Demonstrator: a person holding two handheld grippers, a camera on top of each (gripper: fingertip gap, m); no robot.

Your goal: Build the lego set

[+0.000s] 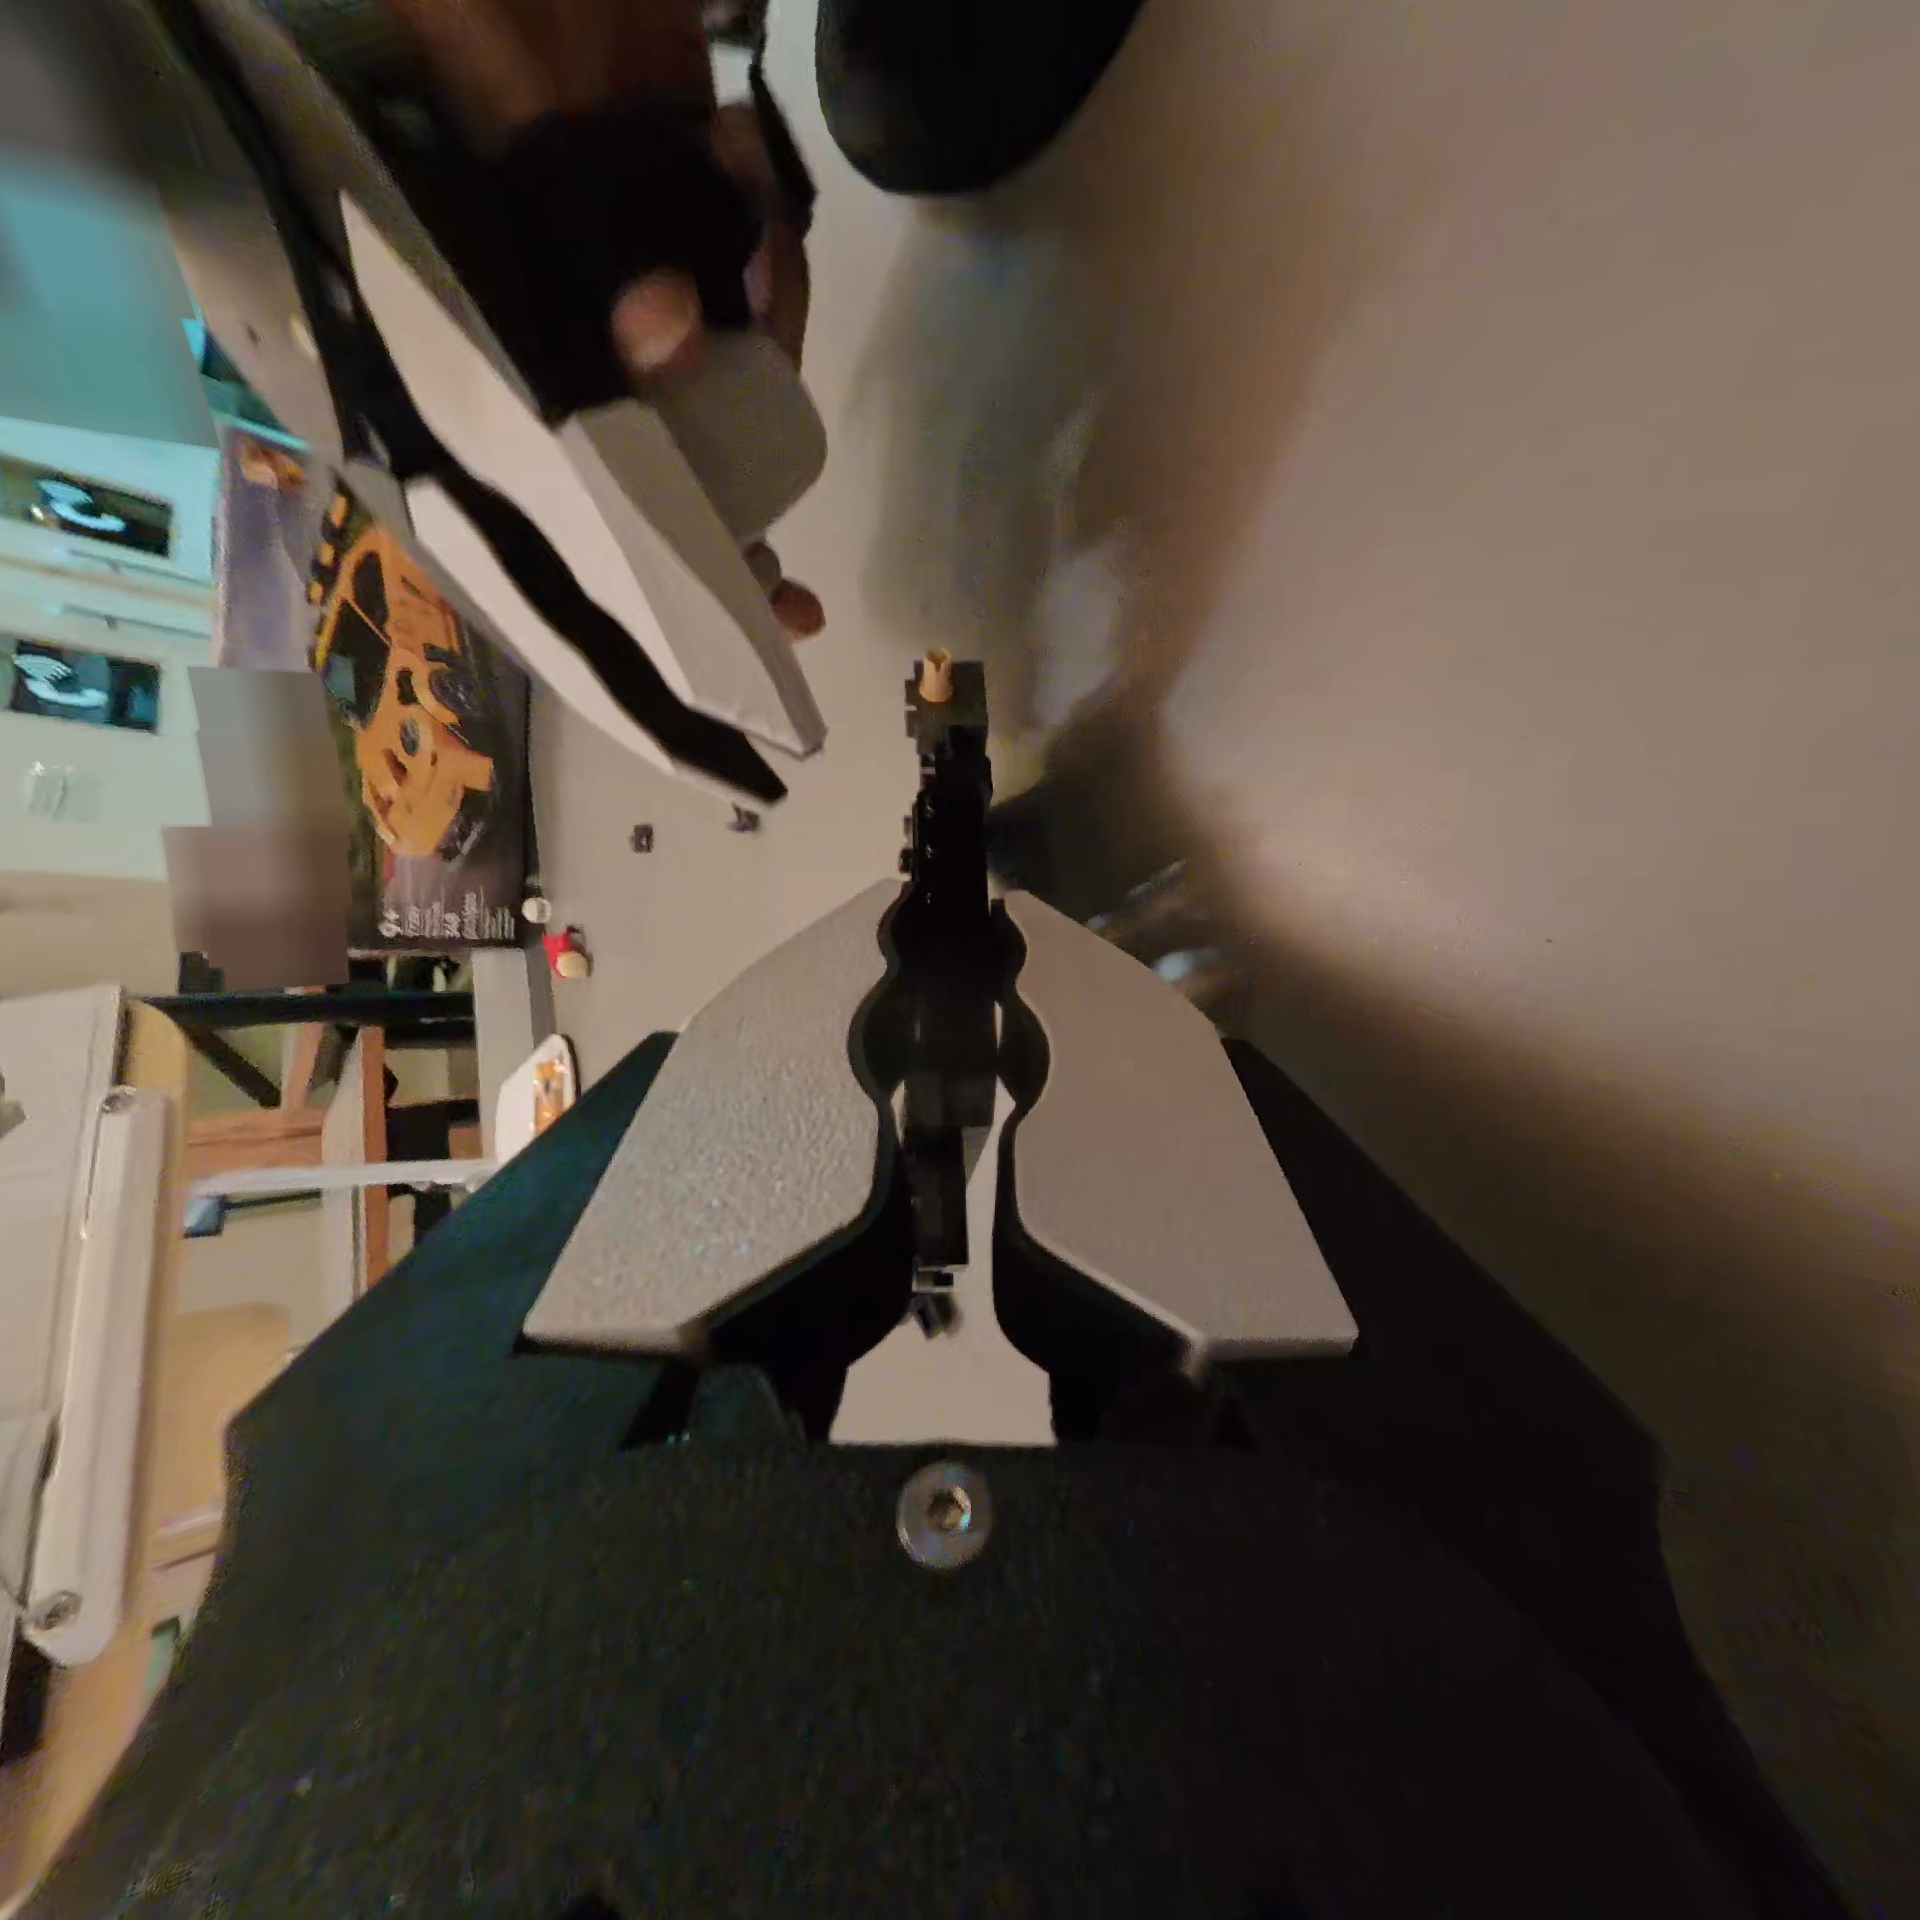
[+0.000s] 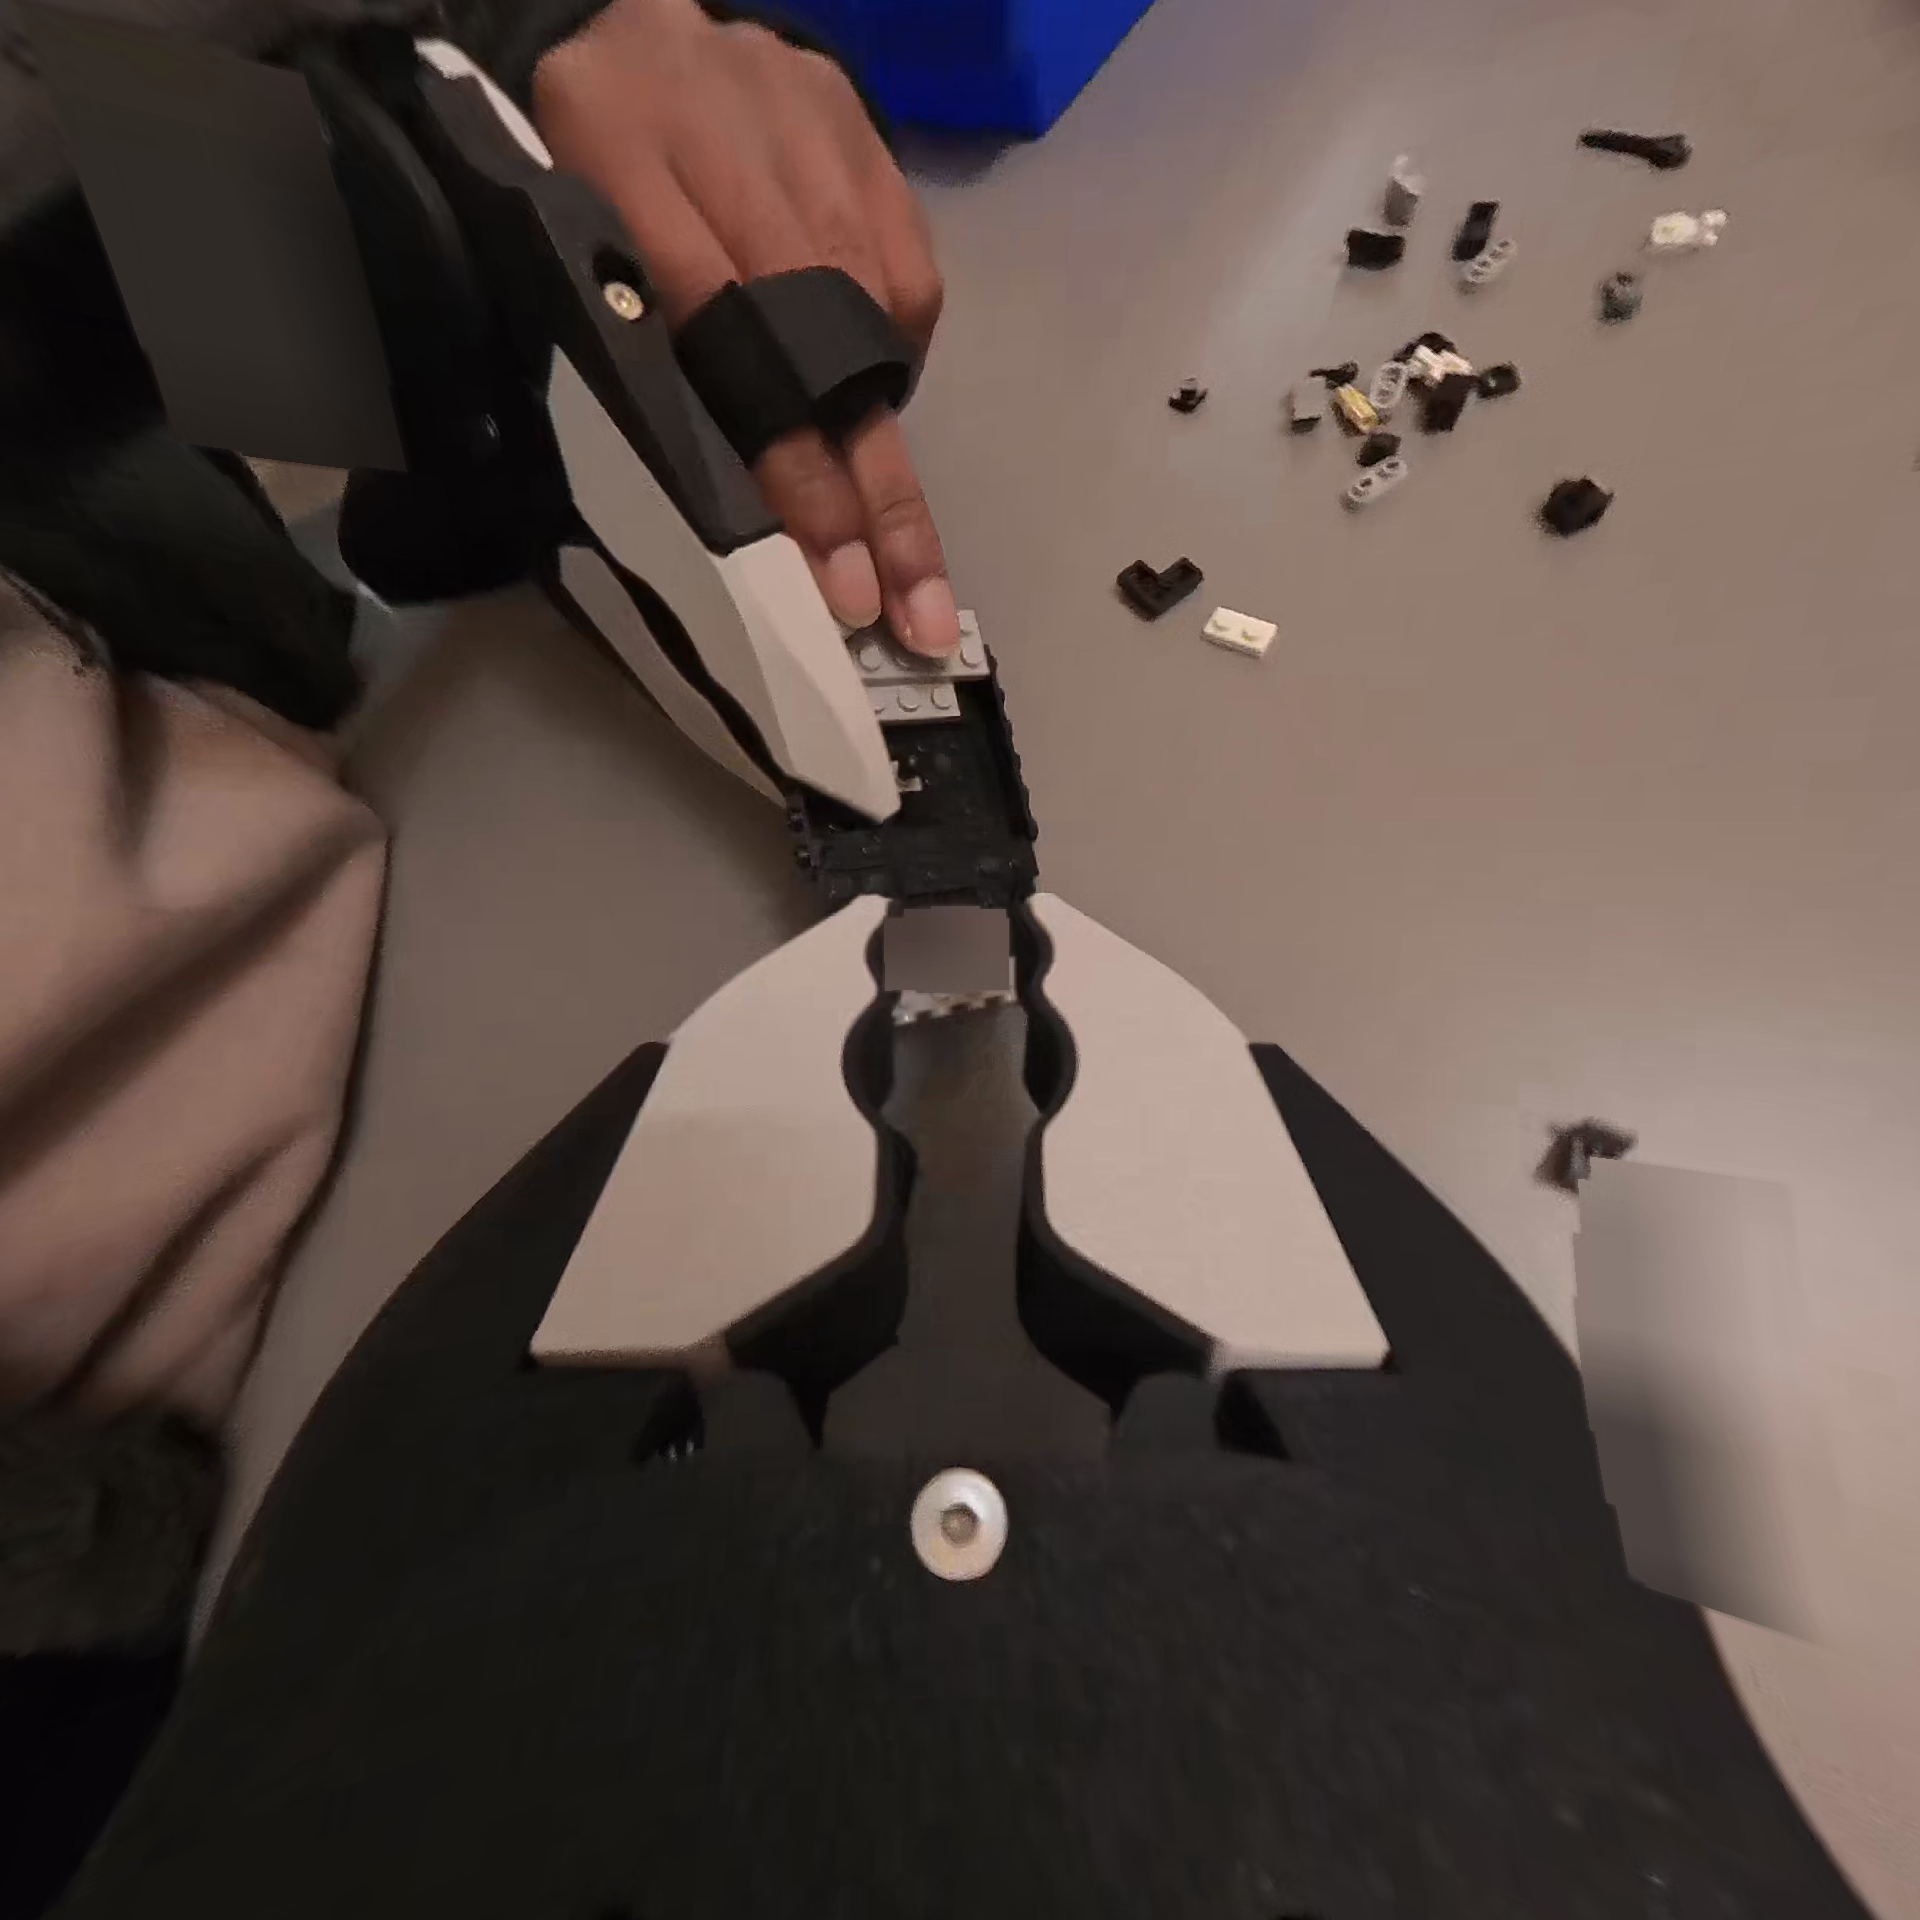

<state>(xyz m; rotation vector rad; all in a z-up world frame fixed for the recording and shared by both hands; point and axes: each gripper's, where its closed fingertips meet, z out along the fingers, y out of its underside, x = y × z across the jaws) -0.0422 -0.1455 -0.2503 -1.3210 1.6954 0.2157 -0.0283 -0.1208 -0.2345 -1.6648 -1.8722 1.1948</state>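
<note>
Grey table (image 2: 1455, 831), scattered loose bricks (image 2: 1392, 395)

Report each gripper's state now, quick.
Left gripper: shut on the black studded lego assembly.
Right gripper: jaws narrowly apart around a small light grey piece; grip cannot be told.

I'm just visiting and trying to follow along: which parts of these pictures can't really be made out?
- Right wrist view: a mosaic patch covers what the right gripper holds.
- Right view: the loose pieces are too small to identify.
- Left wrist view: the left gripper hides the black build's lower half.
- Left view: motion blur smears the table.
</note>
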